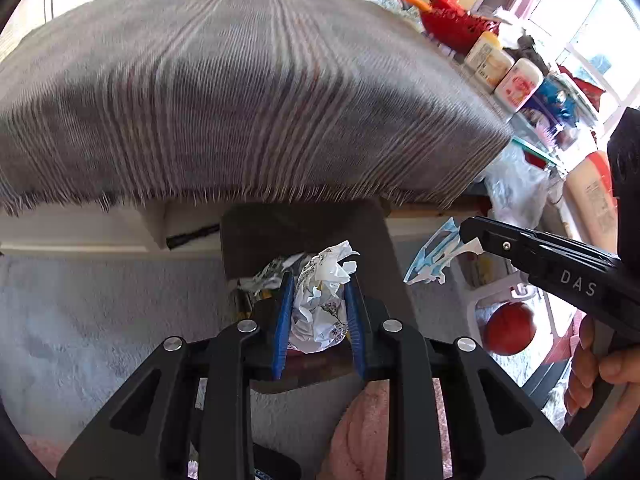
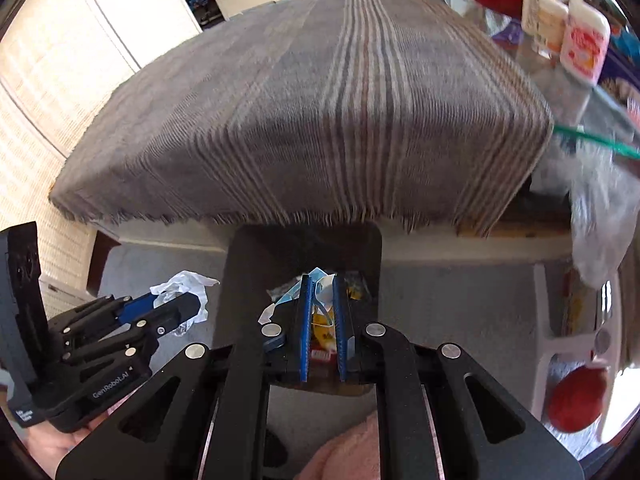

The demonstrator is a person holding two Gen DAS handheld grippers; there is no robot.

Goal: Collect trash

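So the left tool (image 1: pixel 316 280), marked "GenRobot.AI", is clamped on a crumpled printed wrapper (image 1: pixel 320 304), and the right tool (image 2: pixel 322 304), marked "DAS", pinches a blue face mask (image 1: pixel 436 252), both over the dark bin (image 2: pixel 304 248) by the striped-cloth counter (image 1: pixel 240 100).

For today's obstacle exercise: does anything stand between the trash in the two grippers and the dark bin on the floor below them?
Nothing visible does. The crumpled paper and the blue-and-white wrapper hang above the open bin.

I count 2 tools: left tool (image 1: pixel 318 300) and right tool (image 2: pixel 323 312). 1 crumpled paper wad (image 1: pixel 320 300), 1 blue-and-white wrapper (image 1: pixel 434 254), 1 dark bin (image 1: pixel 256 236), 1 striped cloth (image 1: pixel 240 100), 2 white bottles (image 1: pixel 486 58) (image 1: pixel 520 84), 1 red ball (image 1: pixel 510 328).
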